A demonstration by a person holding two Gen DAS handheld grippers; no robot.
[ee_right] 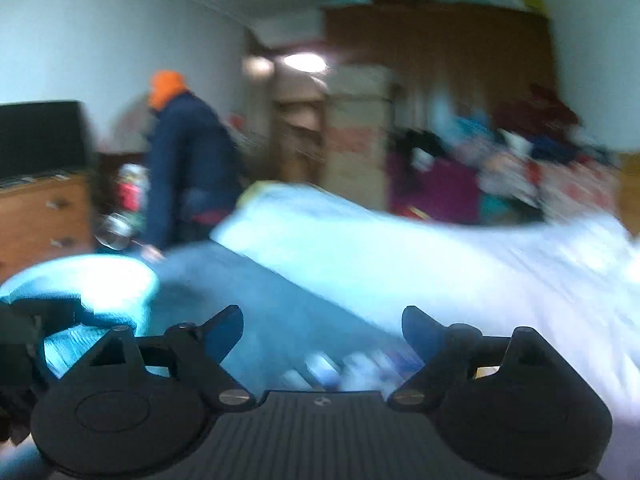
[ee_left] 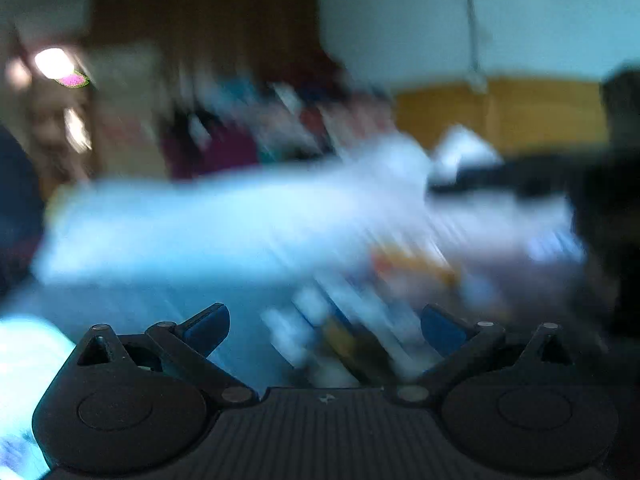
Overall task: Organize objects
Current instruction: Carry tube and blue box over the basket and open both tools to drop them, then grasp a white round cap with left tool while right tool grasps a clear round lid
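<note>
A: Item one, the things to sort?

B: A smeared heap of small objects (ee_left: pixel 360 320) on the bed (ee_left: pixel 180 232), streaked white, blue, orange and yellow; the blur hides what each one is. In the right wrist view a few pale, rounded ones (ee_right: pixel 340 368) show low in the frame.

A: Position against the tools?

B: The heap lies just ahead of the left gripper (ee_left: pixel 324 320), between its blue fingertips (ee_left: pixel 208 324) and beyond them, leaning toward the right one. The right gripper (ee_right: pixel 322 328) has the pale pieces between and below its tips. Contact cannot be told in either view.

A: State of the tools?

B: Both stand with fingers spread wide, nothing clamped.

A: Surroundings?

B: A light blue sheet covers the bed. Behind it, a pile of clothes (ee_right: pixel 500 164) in mixed colours, a brown wardrobe (ee_right: pixel 440 40), stacked boxes (ee_right: pixel 356 132). A person in a dark coat and orange hat (ee_right: pixel 188 160) stands at the far side of the bed, beside a wooden dresser (ee_right: pixel 40 216). A pale round tub (ee_right: pixel 88 284) sits near the right gripper's left side.
</note>
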